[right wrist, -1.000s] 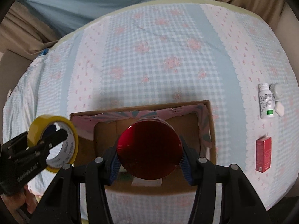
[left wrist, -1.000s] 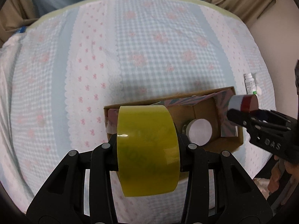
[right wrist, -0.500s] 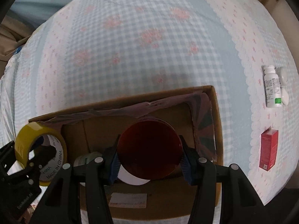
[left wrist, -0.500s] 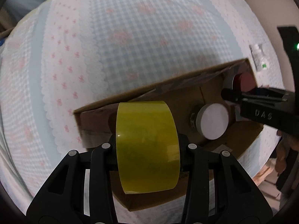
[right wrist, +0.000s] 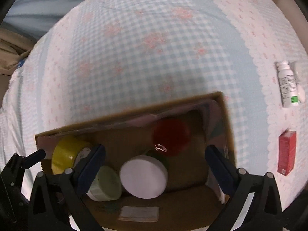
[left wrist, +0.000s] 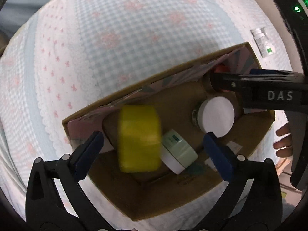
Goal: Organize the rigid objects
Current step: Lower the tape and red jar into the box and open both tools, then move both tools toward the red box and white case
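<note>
An open cardboard box (left wrist: pixel 192 190) (right wrist: pixel 125 111) sits on the checked bedspread. My left gripper (left wrist: pixel 154 154) is open above it. The yellow tape roll (left wrist: pixel 139 138) (right wrist: pixel 66 154) is free between the fingers, blurred, in the box's left part. My right gripper (right wrist: pixel 156 165) is open over the box. The red round container (right wrist: pixel 170 136) is loose and blurred near the far right corner; in the left wrist view only a bit of it (left wrist: pixel 220 69) shows past the right gripper's finger. A white-lidded jar (left wrist: pixel 216 113) (right wrist: pixel 143 176) and a pale green jar (left wrist: pixel 179 152) (right wrist: pixel 106 183) lie inside.
A white bottle (right wrist: pixel 287 84) (left wrist: pixel 262 42) and a red carton (right wrist: pixel 286 152) lie on the bedspread right of the box. A small white object (right wrist: pixel 300 94) lies beside the bottle. A label (right wrist: pixel 139 213) lies on the box floor. Bedding edge and curtain lie beyond.
Both grippers dropped lower over the box and opened. The yellow tape roll left the left gripper and the red container left the right gripper; both are now in the box.
</note>
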A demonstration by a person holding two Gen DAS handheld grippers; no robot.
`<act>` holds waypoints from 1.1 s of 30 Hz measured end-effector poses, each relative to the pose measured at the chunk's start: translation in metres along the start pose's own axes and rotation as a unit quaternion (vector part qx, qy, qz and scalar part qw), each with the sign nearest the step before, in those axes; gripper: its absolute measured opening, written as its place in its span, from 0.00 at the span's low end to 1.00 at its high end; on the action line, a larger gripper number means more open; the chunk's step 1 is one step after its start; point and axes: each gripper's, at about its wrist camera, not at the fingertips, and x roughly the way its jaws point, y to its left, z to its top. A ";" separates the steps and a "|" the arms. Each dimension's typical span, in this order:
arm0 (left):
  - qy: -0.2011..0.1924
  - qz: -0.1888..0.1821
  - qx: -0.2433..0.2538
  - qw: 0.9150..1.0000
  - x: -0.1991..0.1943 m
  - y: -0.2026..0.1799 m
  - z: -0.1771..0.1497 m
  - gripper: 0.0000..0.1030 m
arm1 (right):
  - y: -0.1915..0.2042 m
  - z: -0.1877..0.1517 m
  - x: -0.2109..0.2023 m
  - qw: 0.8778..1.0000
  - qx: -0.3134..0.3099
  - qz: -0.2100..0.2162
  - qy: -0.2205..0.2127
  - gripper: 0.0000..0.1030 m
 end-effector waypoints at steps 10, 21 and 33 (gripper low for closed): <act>-0.007 0.001 -0.004 1.000 -0.015 -0.006 -0.009 1.00 | 0.006 -0.010 -0.014 1.000 -0.008 -0.003 -0.006 1.00; -0.042 0.014 -0.014 0.999 -0.060 -0.017 -0.026 1.00 | 0.013 -0.020 -0.056 0.999 -0.019 0.001 -0.038 1.00; -0.110 0.013 -0.037 0.993 -0.155 -0.056 -0.051 1.00 | 0.000 -0.056 -0.172 0.994 -0.043 -0.001 -0.105 1.00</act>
